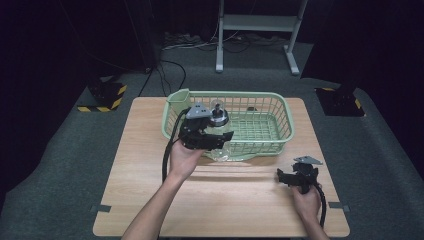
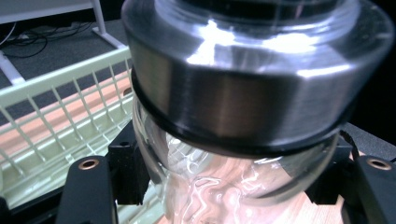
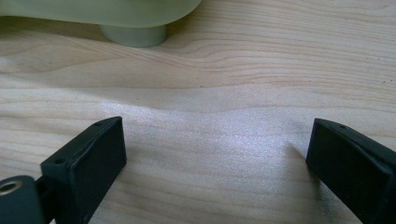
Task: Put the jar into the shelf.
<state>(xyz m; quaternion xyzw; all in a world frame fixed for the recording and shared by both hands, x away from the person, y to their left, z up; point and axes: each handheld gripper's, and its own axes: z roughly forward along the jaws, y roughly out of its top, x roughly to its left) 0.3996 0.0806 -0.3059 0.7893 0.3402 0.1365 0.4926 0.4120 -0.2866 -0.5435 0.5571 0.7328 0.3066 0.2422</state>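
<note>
Two hand-held grippers work at this light wooden table (image 1: 150, 200), and the nearer one is idle. Close to the person's edge, the right gripper (image 1: 290, 176) sits low over the bare wood at the table's right, its black jaws spread wide with nothing between them; in the right gripper view a foot of the pale green plastic lattice basket (image 3: 133, 35) stands well beyond them.

Farther in, the left gripper (image 1: 215, 141) is pinching a clear glass jar with a brushed-metal collar and a glass knob on its lid (image 1: 218, 120). In the left gripper view its jaws press on both sides of the glass body under the metal collar (image 2: 243, 84). The clear glass jar hangs at the near left wall of the basket (image 1: 280, 117), partly above the rim, with the basket's floor behind it.

By my reading, the step in hand is carrying the jar over that wall, most likely into the basket. The next move calls for keeping the jar upright, clearing the rim fully, lowering it onto the lattice floor, and only then spreading the jaws, since smooth glass may slip.
</note>
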